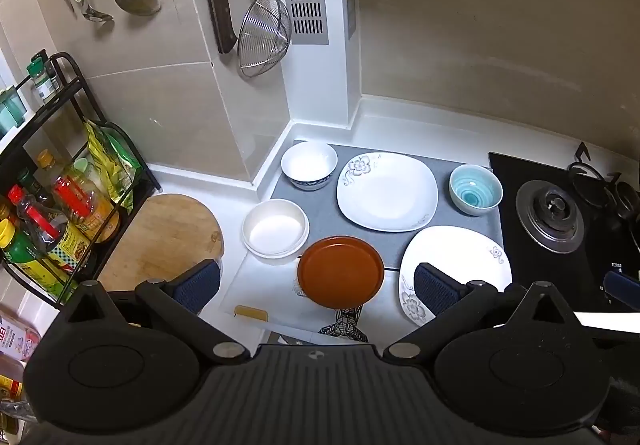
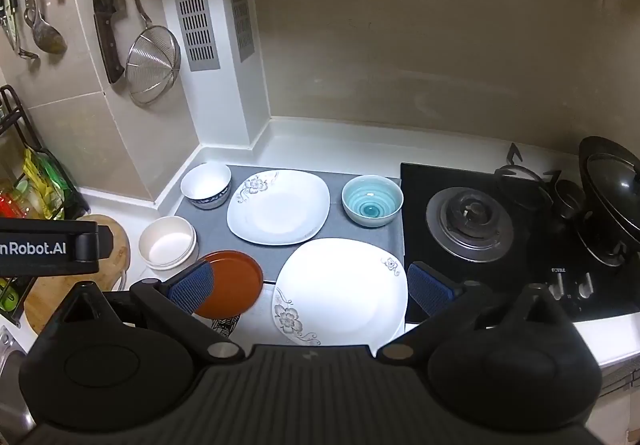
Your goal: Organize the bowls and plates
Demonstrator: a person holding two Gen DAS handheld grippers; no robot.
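Risk, as I judge it: glossy floral plates [image 2: 340,289] sliding or chipping if an edge pinch slips; bowls lie close together, easy to knock. Both claws released, gaping, empty: left gripper [image 1: 318,285], right gripper [image 2: 310,287]. Dishes lie flat on grey mat [image 2: 216,229] and counter, bowls open upward; brown round plate [image 1: 340,272] has no long axis.

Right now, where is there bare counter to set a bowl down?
Bare white counter runs along the back wall, behind the grey mat. Smaller bare patch: grey mat between the rear floral plate and brown plate. Crowded: the mat itself, with the teal bowl, blue-rimmed bowl and front floral plate.
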